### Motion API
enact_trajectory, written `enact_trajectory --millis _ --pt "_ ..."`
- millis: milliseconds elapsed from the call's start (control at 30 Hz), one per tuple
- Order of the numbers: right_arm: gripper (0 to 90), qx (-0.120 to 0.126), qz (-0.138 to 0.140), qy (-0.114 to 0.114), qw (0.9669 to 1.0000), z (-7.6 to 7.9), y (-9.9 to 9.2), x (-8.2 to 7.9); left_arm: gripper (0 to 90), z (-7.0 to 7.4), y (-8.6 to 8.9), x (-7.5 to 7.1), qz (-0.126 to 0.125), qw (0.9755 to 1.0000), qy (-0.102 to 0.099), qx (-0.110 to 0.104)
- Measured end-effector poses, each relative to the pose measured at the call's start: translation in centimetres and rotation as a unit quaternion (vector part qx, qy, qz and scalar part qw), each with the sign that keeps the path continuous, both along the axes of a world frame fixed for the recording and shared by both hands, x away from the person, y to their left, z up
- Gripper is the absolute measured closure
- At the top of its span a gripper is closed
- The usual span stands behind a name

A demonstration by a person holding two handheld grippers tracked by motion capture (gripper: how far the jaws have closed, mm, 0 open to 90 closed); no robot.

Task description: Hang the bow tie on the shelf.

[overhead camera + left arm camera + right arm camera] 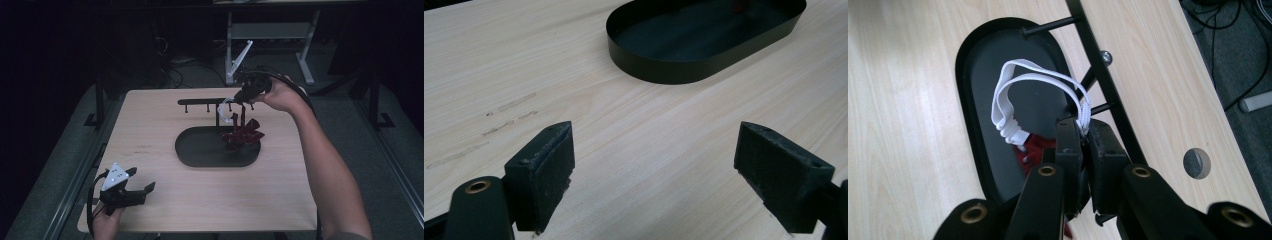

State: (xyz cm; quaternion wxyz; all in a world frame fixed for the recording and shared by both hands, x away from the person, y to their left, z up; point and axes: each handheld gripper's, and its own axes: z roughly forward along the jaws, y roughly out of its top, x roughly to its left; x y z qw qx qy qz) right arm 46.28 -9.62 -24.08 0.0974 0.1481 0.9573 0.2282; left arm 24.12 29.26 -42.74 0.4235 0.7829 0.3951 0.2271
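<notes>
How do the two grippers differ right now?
The left gripper sits low at the table's near corner with its jaws wide apart and nothing between them. The right gripper is raised at the far side by the black rack, above the tray, with its jaws shut on a white elastic loop tied to a dark red ornament. Both are black, two-jawed and hand-held.
</notes>
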Motion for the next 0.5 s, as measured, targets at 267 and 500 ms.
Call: enact_trajectory --millis 267,500 --pt "83.7 -0.007 -0.01 0.005 0.9999 -0.7 0.2 1.0 16.1 0.0 0.0 0.0 0.0 1.0 0.0 0.0" --pt "83.7 -0.01 -0.021 0.009 0.9997 -0.9 0.2 1.6 16.1 0.0 0.0 0.0 -0.001 1.0 0.0 0.0"
